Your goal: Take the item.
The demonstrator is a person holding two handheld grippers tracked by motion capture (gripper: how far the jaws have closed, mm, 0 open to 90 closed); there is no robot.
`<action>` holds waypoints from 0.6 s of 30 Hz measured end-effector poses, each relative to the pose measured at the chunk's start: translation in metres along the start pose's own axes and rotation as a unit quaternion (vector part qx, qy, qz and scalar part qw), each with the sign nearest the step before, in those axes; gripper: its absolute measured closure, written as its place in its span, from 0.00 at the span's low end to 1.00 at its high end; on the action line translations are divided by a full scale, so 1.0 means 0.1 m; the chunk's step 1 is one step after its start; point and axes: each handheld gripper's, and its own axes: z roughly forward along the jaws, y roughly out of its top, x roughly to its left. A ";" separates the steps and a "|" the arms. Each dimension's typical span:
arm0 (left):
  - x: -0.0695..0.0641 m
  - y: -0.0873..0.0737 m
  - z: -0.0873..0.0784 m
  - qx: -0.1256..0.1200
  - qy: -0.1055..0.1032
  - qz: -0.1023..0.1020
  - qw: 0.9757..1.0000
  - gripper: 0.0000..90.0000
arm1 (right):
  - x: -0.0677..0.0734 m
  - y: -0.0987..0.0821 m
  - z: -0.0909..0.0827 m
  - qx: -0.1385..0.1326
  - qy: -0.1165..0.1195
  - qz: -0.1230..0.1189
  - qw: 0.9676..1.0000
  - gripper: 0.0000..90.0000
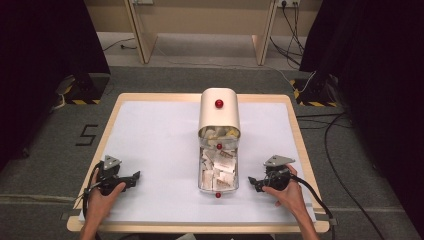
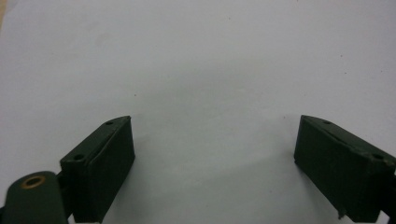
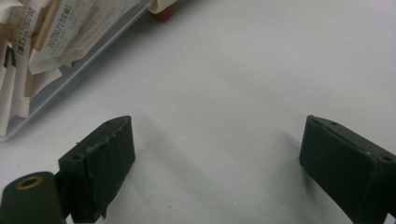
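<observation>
We inspected the surface (image 1: 150, 145), a wooden-edged top covered by a white sheet. At its middle stood a cream-coloured tin (image 1: 219, 114) with a rounded lid bearing a red knob (image 1: 219, 103). A clear tray (image 1: 218, 170) stuck out of the tin's open front toward the person, and it was packed with slips of paper (image 1: 220, 167). A second red knob (image 1: 219, 146) showed where the tray met the tin, and a third (image 1: 218, 195) sat at the tray's near end.

The left tool (image 1: 131, 179) rested on the white sheet near the front left, held in the person's left hand (image 1: 102, 197), well apart from the tray. In the left gripper view its jaws stood wide apart over bare white sheet, with nothing between them.

The right tool (image 1: 254, 181) lay near the front right, held in the person's right hand (image 1: 287, 192), just beside the tray's near end but not touching it. In the right gripper view its jaws were likewise spread wide and empty, and the tray wall (image 3: 79, 70) with printed slips (image 3: 56, 28) showed at upper left, a red knob (image 3: 163, 13) at its corner.

Both tools pointed inward toward the tray. Cables (image 1: 340, 165) ran over the grey floor to the right of the surface.
</observation>
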 end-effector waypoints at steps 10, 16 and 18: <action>0.00 0.00 0.00 0.000 0.000 0.000 1.000 0.13 | -0.02 0.00 -0.05 -0.017 -0.012 -0.006 1.000 0.23; 0.00 0.00 0.00 0.000 0.000 0.000 1.000 0.13 | 0.00 0.06 -0.17 -0.048 -0.017 -0.006 0.999 0.27; 0.00 0.00 0.00 0.000 0.000 0.000 1.000 0.13 | 0.02 0.08 -0.21 -0.055 -0.013 -0.011 0.998 0.28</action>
